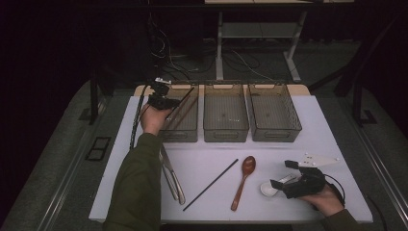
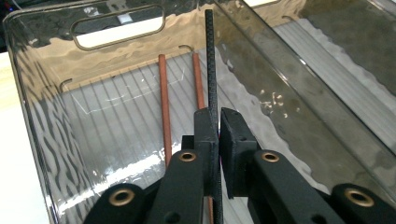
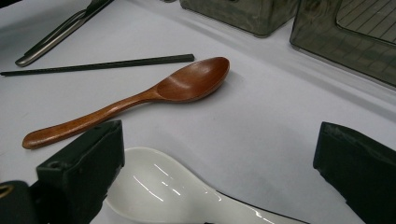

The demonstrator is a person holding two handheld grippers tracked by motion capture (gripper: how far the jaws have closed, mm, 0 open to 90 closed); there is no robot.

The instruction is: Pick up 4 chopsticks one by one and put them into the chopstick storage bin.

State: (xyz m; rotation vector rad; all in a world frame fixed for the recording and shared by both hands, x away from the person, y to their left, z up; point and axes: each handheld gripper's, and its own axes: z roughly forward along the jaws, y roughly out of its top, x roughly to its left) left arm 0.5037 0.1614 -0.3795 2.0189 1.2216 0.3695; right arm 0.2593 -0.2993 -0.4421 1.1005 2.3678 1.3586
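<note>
My left gripper point(image 1: 166, 102) hangs over the left clear bin point(image 1: 180, 134) at the back of the table, shut on a black chopstick point(image 1: 185, 96). In the left gripper view the pads point(image 2: 205, 128) pinch that chopstick point(image 2: 210, 60), which points toward the bin's far wall point(image 2: 116, 28). Two brown chopsticks point(image 2: 162, 93) lie on the bin floor below. My right gripper point(image 1: 280, 174) rests near the front right, open. A white spoon point(image 3: 159, 179) lies between its spread jaws, untouched by the pads.
A wooden spoon point(image 1: 244, 178) and a second black chopstick point(image 1: 211, 184) lie at the front middle of the white table. Metal utensils point(image 1: 172, 180) lie beside my left sleeve. Two more clear bins point(image 1: 226, 132) point(image 1: 275, 134) stand to the right of the first.
</note>
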